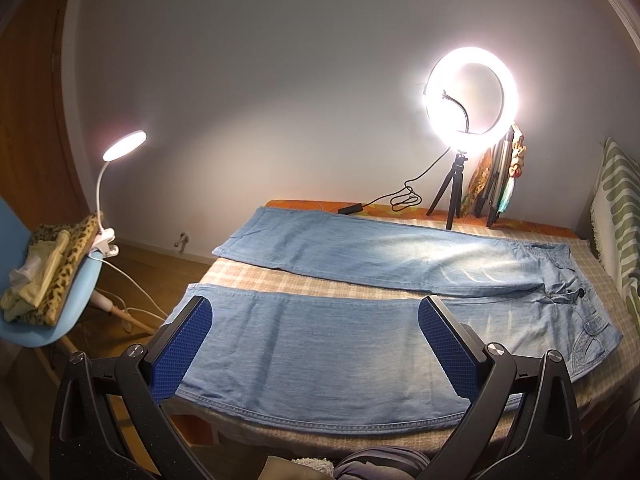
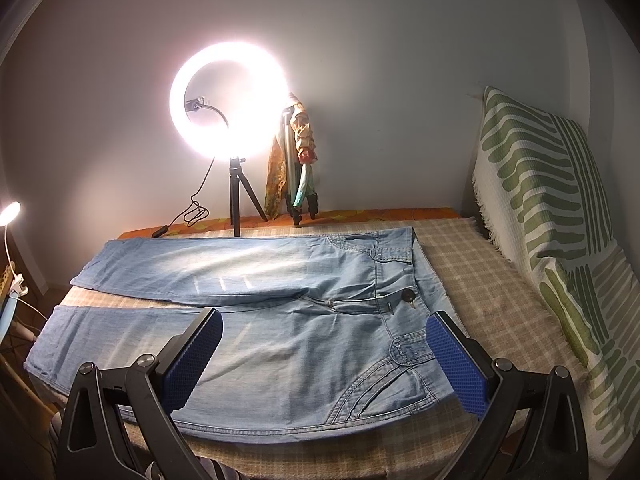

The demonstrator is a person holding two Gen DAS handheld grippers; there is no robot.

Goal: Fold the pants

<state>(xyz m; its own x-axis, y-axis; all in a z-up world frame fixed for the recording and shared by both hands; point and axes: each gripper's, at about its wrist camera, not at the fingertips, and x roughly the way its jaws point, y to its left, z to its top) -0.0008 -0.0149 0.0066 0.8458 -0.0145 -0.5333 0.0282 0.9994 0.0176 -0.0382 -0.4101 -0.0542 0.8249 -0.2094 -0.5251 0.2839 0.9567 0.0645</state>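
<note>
Light blue jeans lie flat and spread open on a checked bed cover, legs apart and pointing left, waistband to the right. My left gripper is open and empty, hovering over the near leg close to its hem. In the right wrist view the jeans show with button and front pocket. My right gripper is open and empty above the near hip and pocket, next to the waistband.
A lit ring light on a tripod stands at the bed's far edge with its cable. A clip lamp and a blue chair with clothes stand at left. A green striped cushion leans at right.
</note>
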